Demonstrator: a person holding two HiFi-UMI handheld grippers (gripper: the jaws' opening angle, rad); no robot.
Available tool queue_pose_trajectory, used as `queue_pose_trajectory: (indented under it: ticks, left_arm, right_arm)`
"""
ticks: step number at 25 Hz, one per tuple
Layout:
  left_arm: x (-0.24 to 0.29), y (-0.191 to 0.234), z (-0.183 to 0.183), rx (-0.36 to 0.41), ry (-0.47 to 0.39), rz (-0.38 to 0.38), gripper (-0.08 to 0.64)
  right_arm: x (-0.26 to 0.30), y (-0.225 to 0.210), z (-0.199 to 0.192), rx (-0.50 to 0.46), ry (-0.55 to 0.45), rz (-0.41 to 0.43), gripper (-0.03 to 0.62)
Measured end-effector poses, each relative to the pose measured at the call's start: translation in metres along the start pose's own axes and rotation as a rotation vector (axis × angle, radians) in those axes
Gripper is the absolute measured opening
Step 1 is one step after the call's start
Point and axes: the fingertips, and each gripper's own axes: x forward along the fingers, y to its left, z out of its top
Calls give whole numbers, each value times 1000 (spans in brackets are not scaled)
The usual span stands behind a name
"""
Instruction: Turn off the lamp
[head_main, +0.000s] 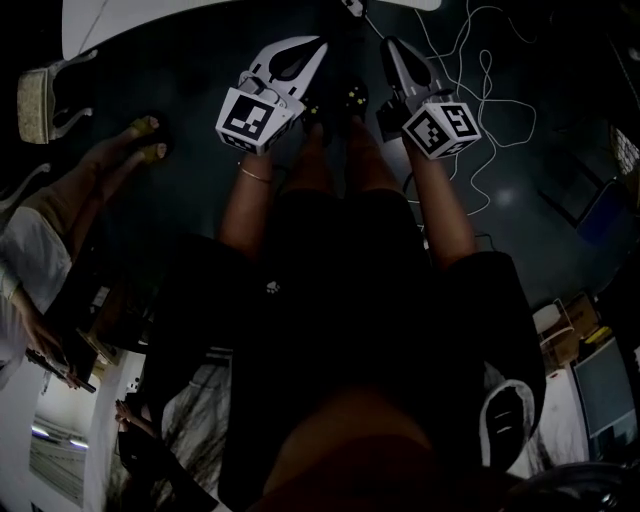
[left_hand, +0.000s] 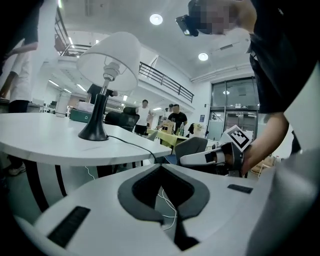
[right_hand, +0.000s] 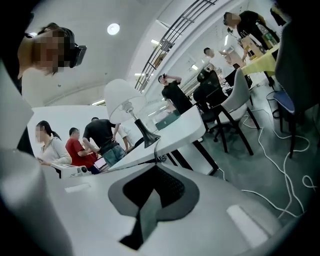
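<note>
The lamp (left_hand: 106, 70) has a white shade and a black stem and foot, and it stands on a white table (left_hand: 55, 147) to the left in the left gripper view. Its shade does not glow. A black cord (left_hand: 131, 142) runs from its foot over the table edge. In the right gripper view the lamp (right_hand: 126, 102) stands further off on the same table (right_hand: 186, 126). My left gripper (left_hand: 160, 165) is shut with nothing in it, held in the air short of the table. My right gripper (right_hand: 155, 167) is also shut and empty. Both grippers, left (head_main: 318, 43) and right (head_main: 389, 44), hang side by side over the dark floor.
White cables (head_main: 482, 72) snake over the floor ahead and to the right. Chairs (right_hand: 234, 102) stand by the table's far side. Several people stand behind the table (right_hand: 102, 137), and one sits at the left (head_main: 40, 250). The table's edge (head_main: 150, 22) lies just ahead of the grippers.
</note>
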Motion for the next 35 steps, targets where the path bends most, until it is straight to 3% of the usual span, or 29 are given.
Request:
queue_pose_trajectory:
  ticks: [21, 35]
  left_arm:
    - [12, -41, 122, 85, -72, -107, 8]
    - [4, -57, 180, 149, -173, -107, 8]
  right_arm:
    - [-34, 68, 111, -96, -179, 63, 0]
    - [-61, 103, 173, -236, -248, 126, 0]
